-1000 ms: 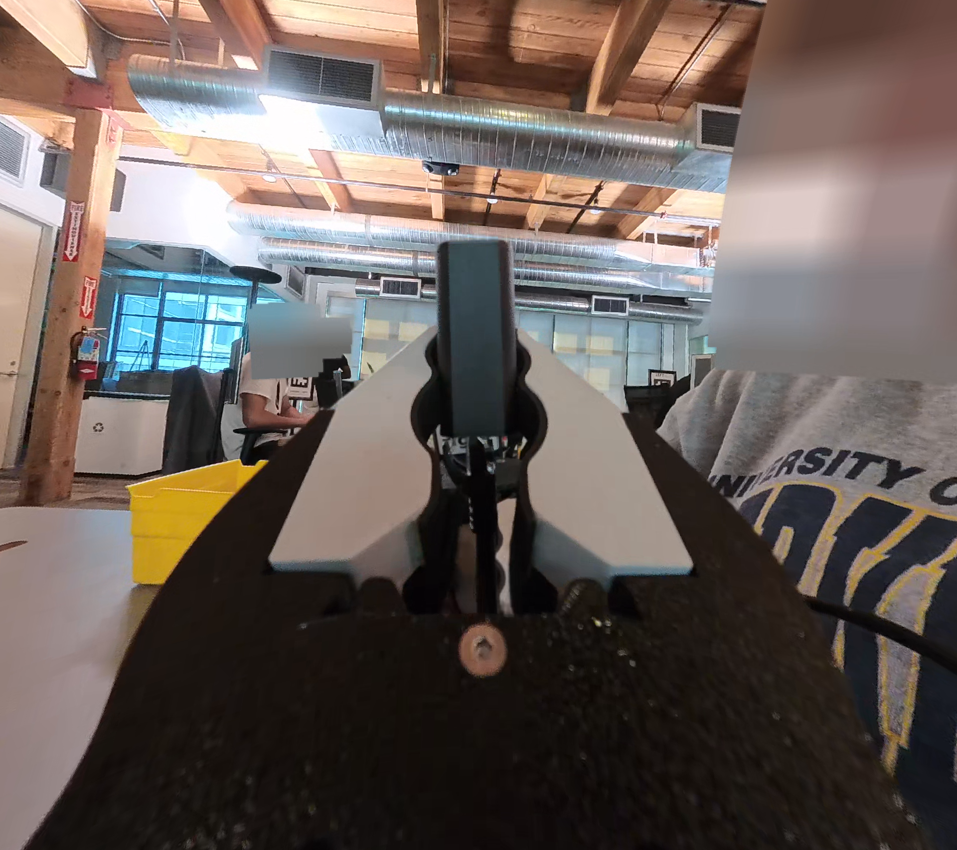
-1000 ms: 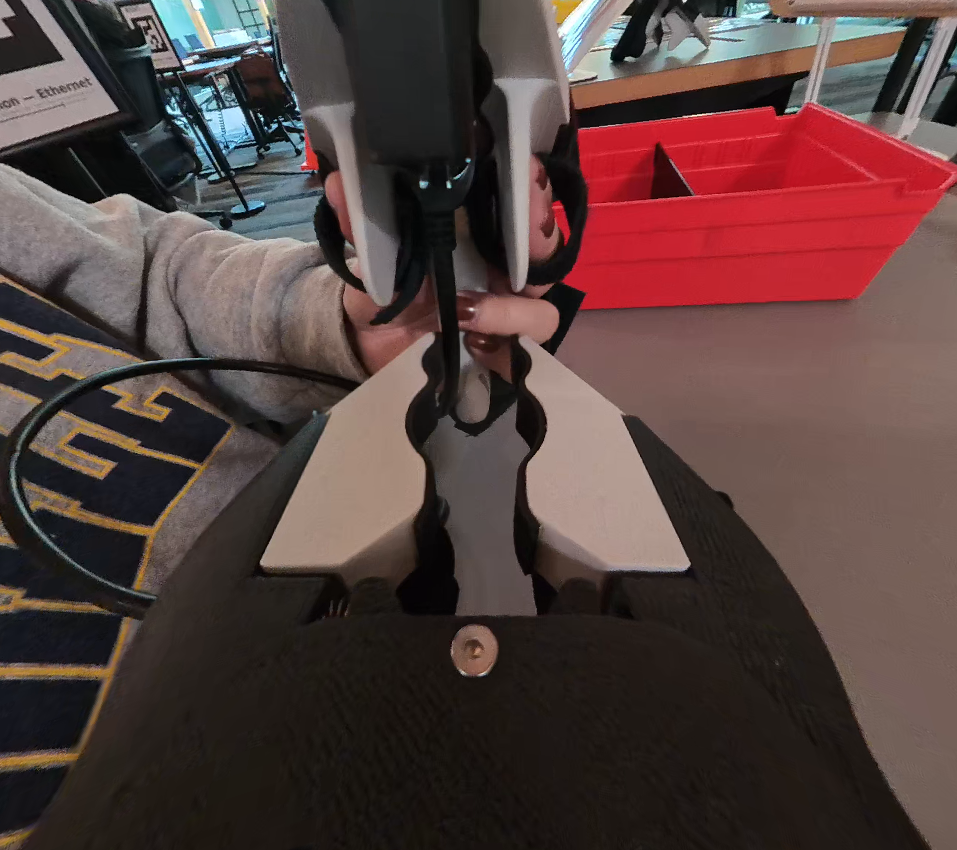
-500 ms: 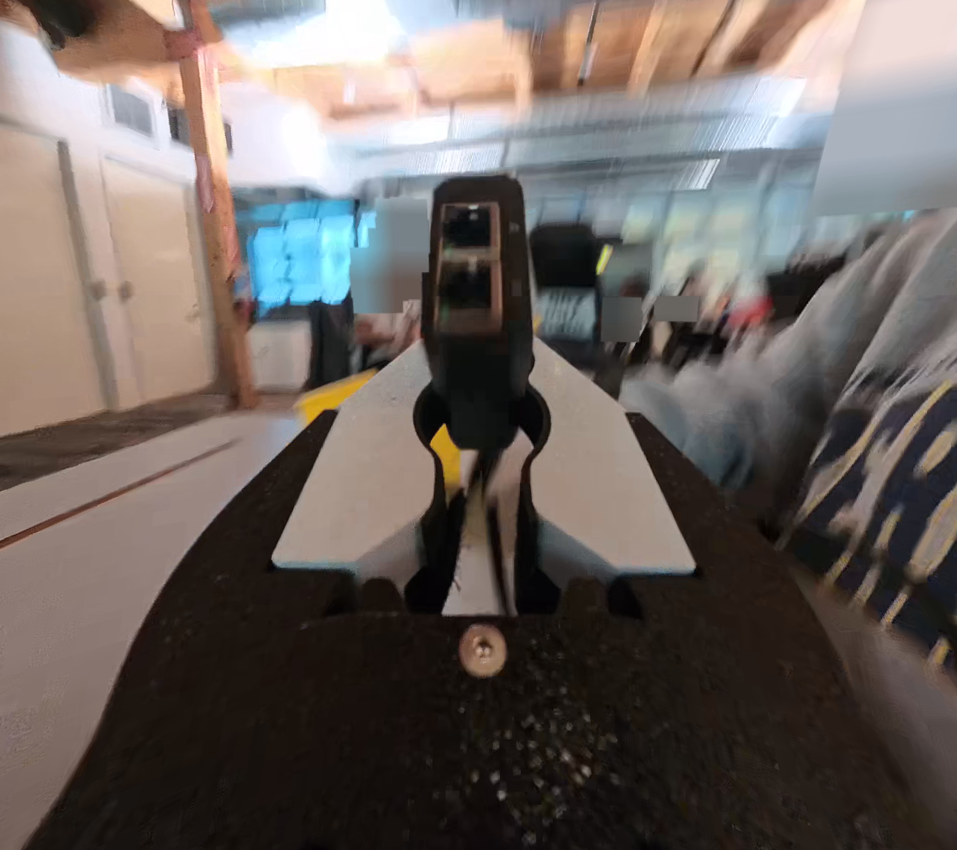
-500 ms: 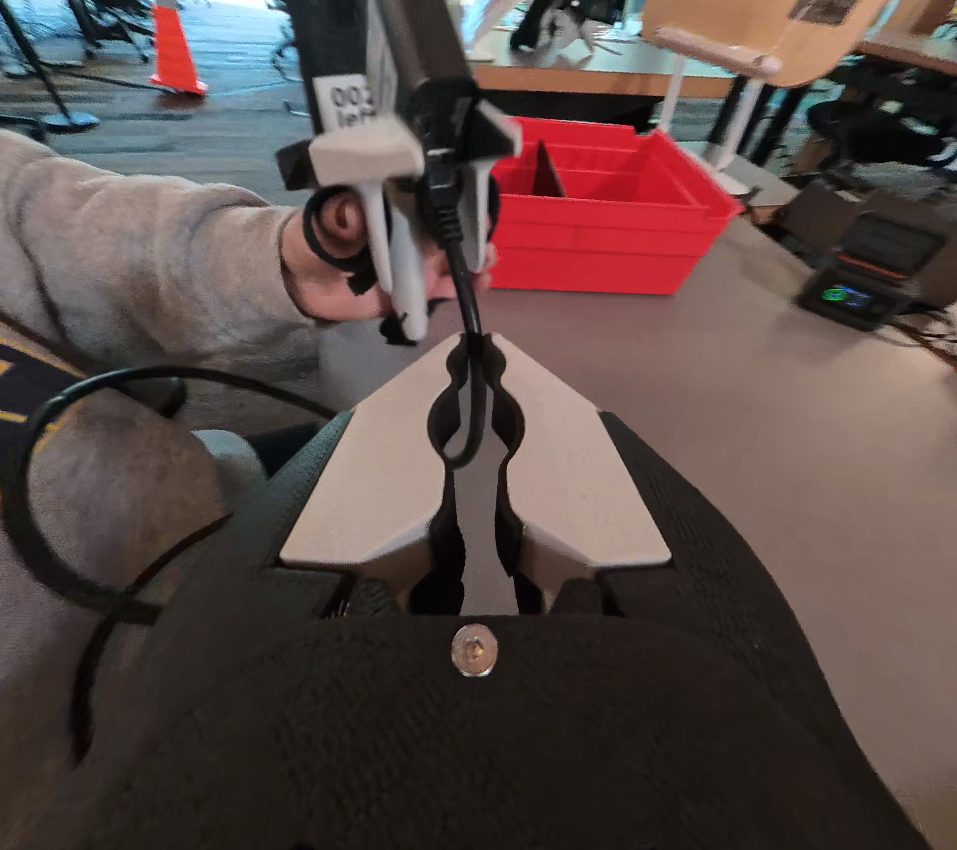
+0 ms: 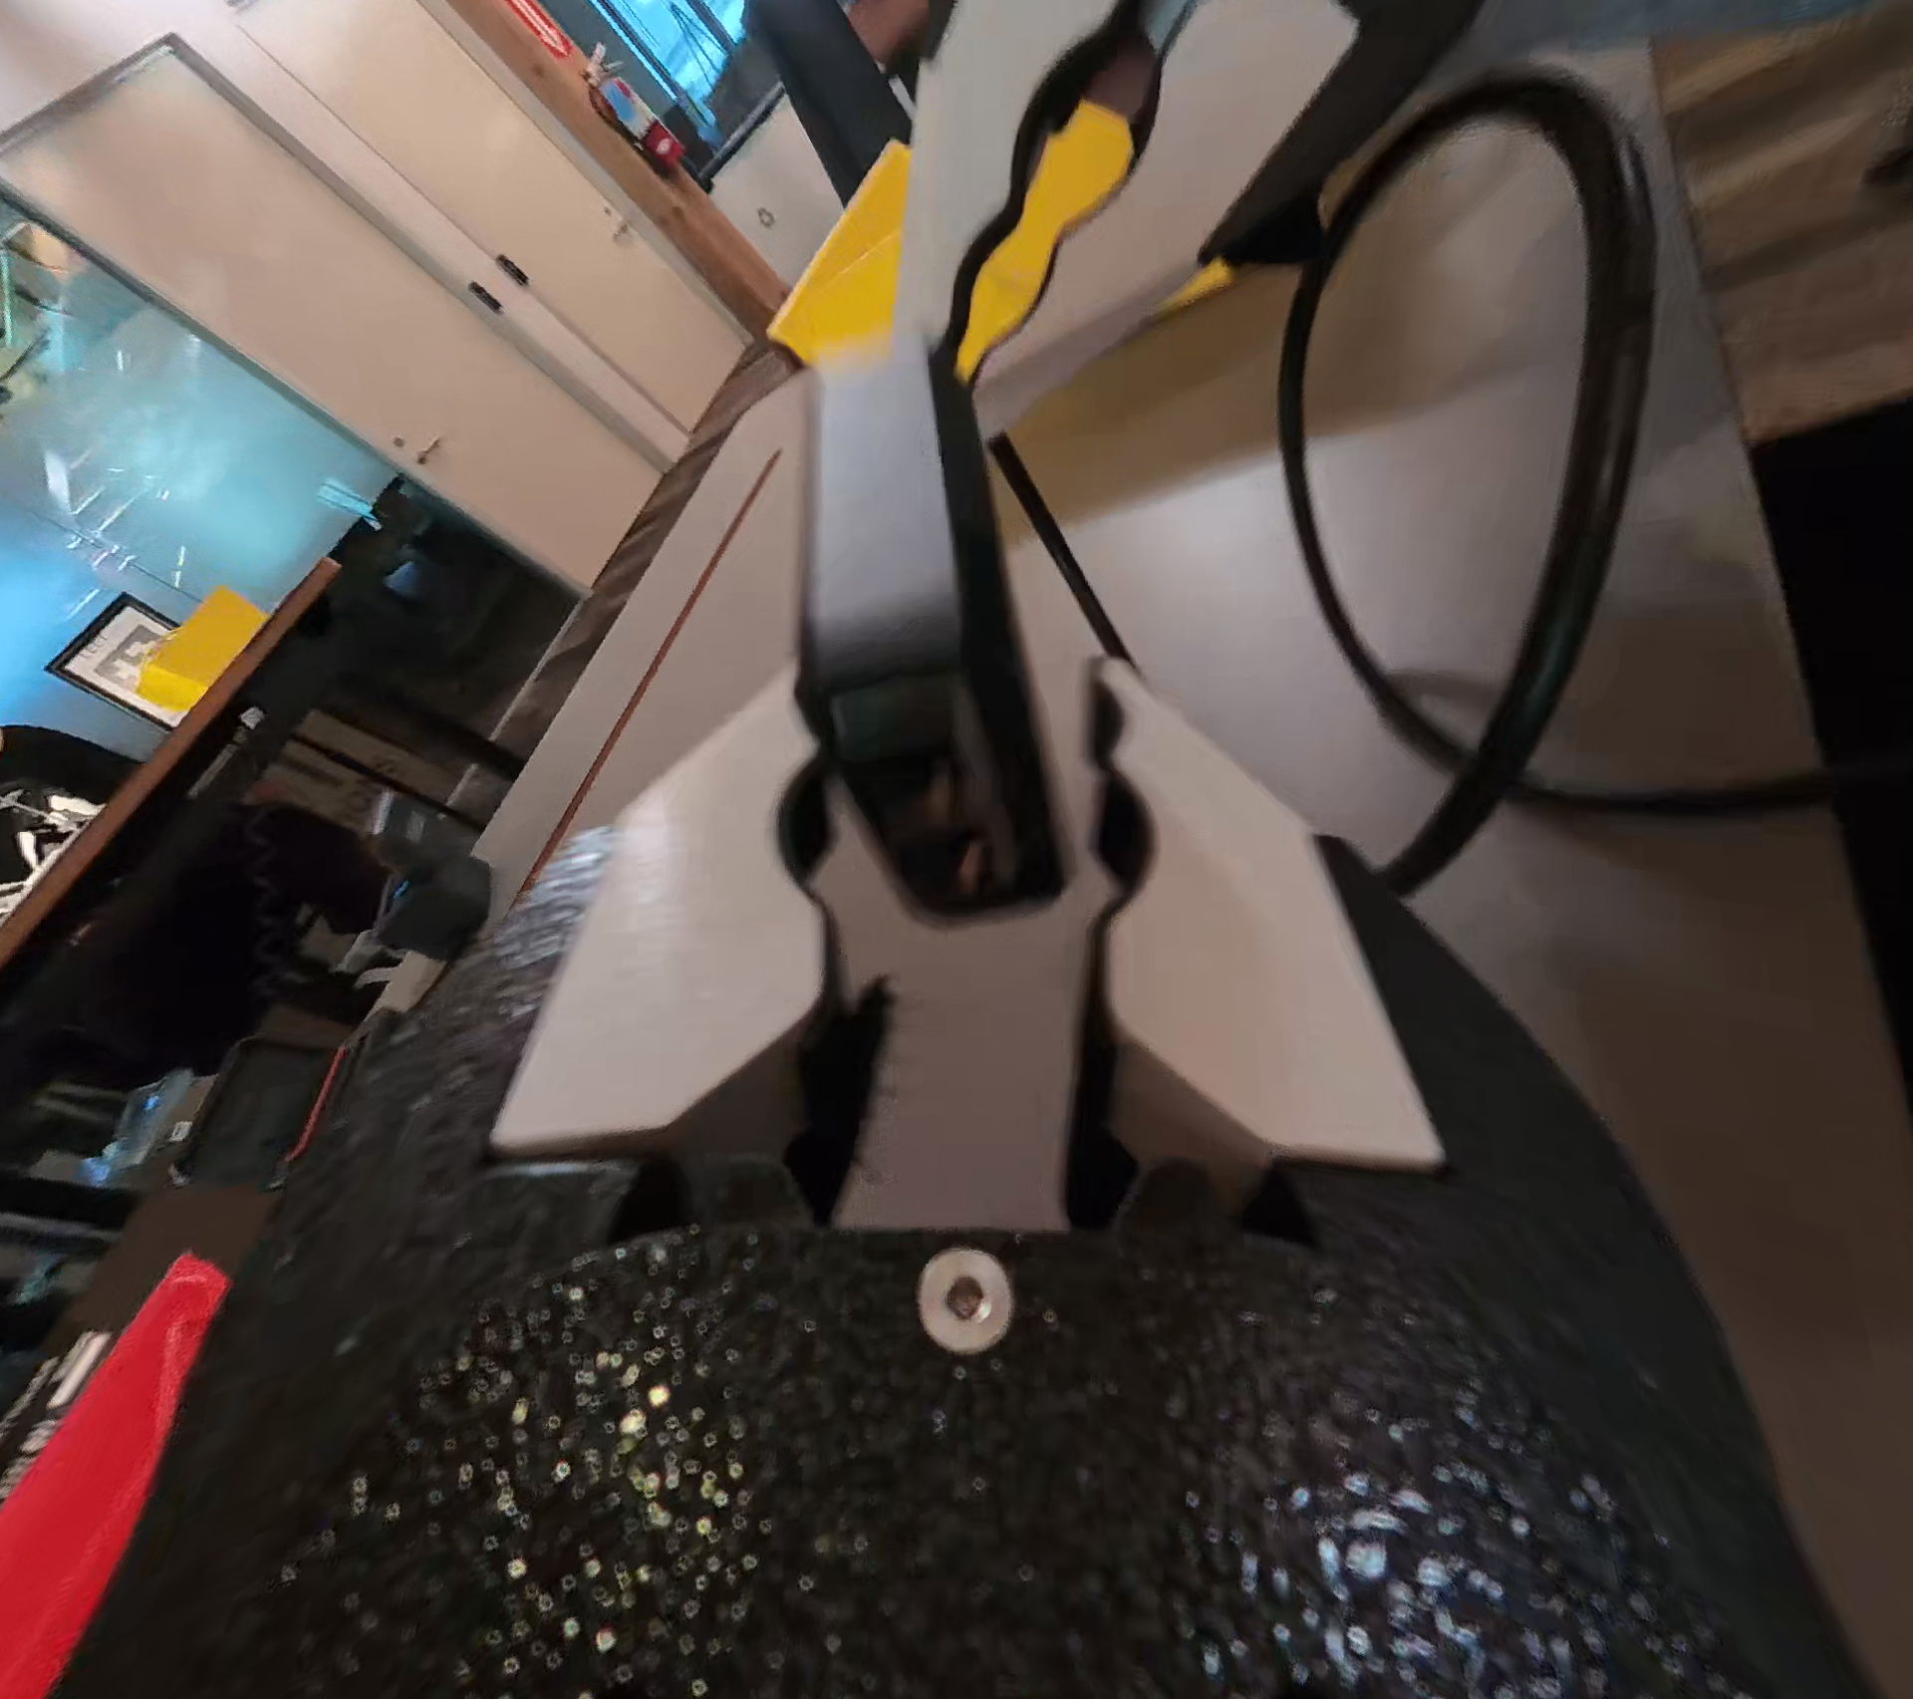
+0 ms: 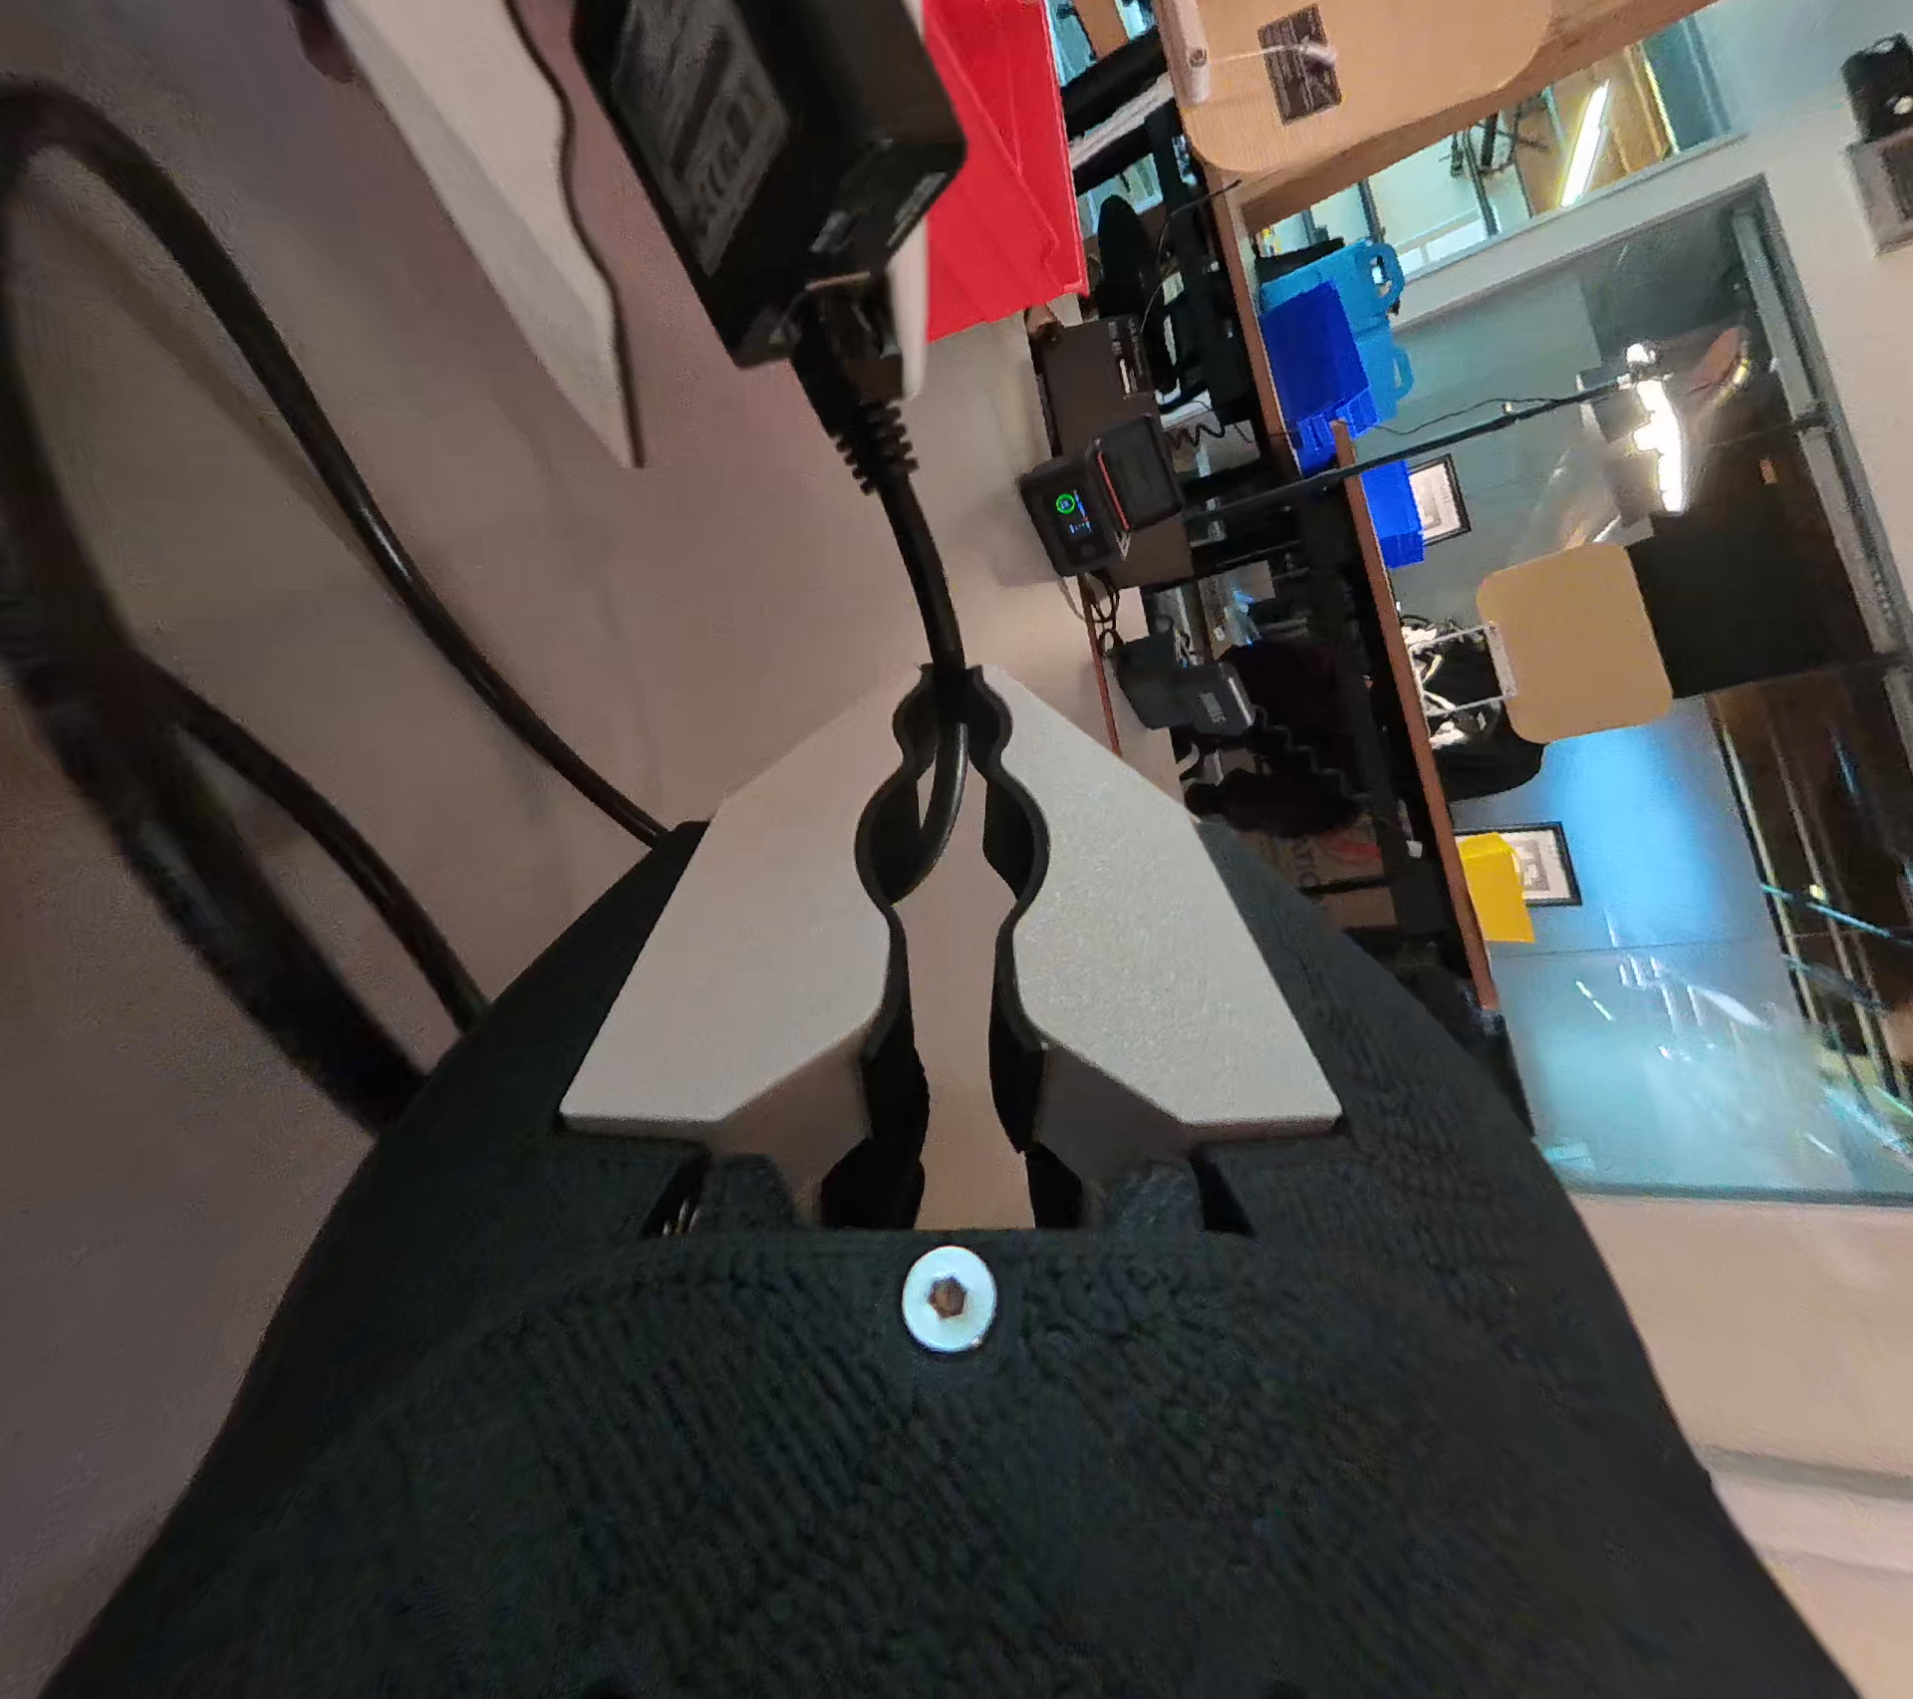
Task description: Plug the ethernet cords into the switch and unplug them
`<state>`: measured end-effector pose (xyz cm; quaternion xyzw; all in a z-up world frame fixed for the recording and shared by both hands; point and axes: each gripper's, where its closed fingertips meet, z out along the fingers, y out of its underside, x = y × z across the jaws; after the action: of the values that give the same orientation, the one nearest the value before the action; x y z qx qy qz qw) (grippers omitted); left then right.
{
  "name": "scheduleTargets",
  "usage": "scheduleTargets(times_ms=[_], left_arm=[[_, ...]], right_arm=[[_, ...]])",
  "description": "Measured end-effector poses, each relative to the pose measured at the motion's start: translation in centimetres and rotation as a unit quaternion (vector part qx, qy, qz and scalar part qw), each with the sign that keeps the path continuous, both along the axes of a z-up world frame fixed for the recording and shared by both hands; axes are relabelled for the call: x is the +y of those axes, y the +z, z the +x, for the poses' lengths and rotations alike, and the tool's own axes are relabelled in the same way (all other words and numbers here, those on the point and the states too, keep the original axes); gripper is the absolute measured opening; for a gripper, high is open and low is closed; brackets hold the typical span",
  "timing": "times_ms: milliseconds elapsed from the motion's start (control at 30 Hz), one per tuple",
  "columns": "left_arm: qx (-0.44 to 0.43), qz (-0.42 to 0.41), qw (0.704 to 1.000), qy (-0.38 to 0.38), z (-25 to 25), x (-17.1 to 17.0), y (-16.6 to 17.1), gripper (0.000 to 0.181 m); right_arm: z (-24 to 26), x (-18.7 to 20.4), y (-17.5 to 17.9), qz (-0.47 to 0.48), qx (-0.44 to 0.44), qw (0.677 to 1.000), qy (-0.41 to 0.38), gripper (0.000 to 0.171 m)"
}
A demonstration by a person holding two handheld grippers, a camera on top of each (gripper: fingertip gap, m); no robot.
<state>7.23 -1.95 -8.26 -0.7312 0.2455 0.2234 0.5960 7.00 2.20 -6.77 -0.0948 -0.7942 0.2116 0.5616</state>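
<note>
With both views tipped hard sideways, the left wrist view shows my left gripper (image 5: 952,718) with its fingers (image 5: 673,945) spread apart and the black switch (image 5: 911,614) standing in the gap between them. The switch leans against the left finger, and a clear strip of pale table (image 5: 1501,531) shows between it and the right one, so I cannot tell whether I have any real hold on it. Past the switch my right gripper (image 5: 1077,45) comes in from the top, blurred, with a yellow bin (image 5: 859,252) behind it. A black cord (image 5: 1615,407) loops wide across the table on the right. A red bin (image 5: 93,1442) edge shows at the lower left.

In the right wrist view, my right gripper (image 6: 947,676) has its fingers (image 6: 1118,925) pinched nearly together at the tips, clamped on the cord (image 6: 932,573) just behind its ribbed boot. The cord runs straight up from the tips, and its plug sits in a port at the switch's (image 6: 745,65) lower end. The switch rests between the pale fingers of my left gripper (image 6: 455,96) at the top. More cord (image 6: 342,490) curves over the table (image 6: 725,614) on the left, and the red bin (image 6: 983,127) lies just behind the switch
</note>
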Motion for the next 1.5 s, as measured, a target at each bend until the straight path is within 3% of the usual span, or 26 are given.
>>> scheduleTargets(times_ms=[100,167,267,367,400,433,467,567,633,733,967,1200,1500], left_arm=[[-0.049,-0.002,0.999,-0.010,0.7,0.3,0.3,0.077],[-0.110,-0.020,0.993,-0.031,1.3,0.1,-0.3,0.086],[-0.153,-0.018,0.988,-0.027,0.7,-0.1,-0.4,0.066],[-0.157,-0.039,0.987,-0.004,-0.2,-0.1,-1.3,0.067],[-0.158,-0.033,0.987,-0.008,-0.1,-0.1,-1.2,0.057],[-0.153,-0.020,0.988,-0.015,0.0,-0.2,-0.8,0.029],[-0.146,-0.011,0.989,-0.024,0.2,-0.3,-0.5,0.021],[-0.098,-0.034,0.994,-0.018,0.1,-0.4,-1.4,0.021],[-0.055,-0.044,0.997,-0.021,0.4,-0.2,-1.9,0.022],[-0.037,-0.069,0.996,-0.038,1.3,0.2,-2.8,0.021],[-0.026,-0.106,0.991,-0.073,2.5,0.2,-4.7,0.021],[-0.014,-0.114,0.991,-0.072,2.6,0.3,-5.1,0.021],[-0.022,-0.113,0.990,-0.076,2.6,0.3,-5.3,0.021]], right_arm=[[-0.2,0.9,-0.1,0.003,0.002,1.000,-0.014,0.003],[-0.3,1.1,-0.2,0.003,0.003,1.000,-0.016,0.003],[-0.1,0.8,-0.2,-0.005,0.009,1.000,0.001,0.003],[0.1,0.7,0.5,-0.016,0.025,0.999,0.013,0.003],[0.2,0.7,0.7,-0.023,0.025,0.999,0.017,0.003],[0.2,0.6,0.6,-0.026,0.020,0.999,0.023,0.003],[0.4,0.5,0.3,-0.029,0.012,0.999,0.031,0.003],[1.0,0.3,-0.8,-0.070,-0.044,0.995,0.063,0.007],[1.7,-0.4,-1.4,-0.123,-0.091,0.983,0.097,0.031],[2.6,-1.7,-2.7,-0.136,-0.136,0.972,0.133,0.041],[2.7,-3.9,-4.7,-0.058,-0.116,0.981,0.141,0.026],[3.1,-4.4,-4.9,-0.069,-0.131,0.977,0.152,0.013],[3.2,-4.5,-5.2,-0.085,-0.137,0.975,0.152,0.013]])
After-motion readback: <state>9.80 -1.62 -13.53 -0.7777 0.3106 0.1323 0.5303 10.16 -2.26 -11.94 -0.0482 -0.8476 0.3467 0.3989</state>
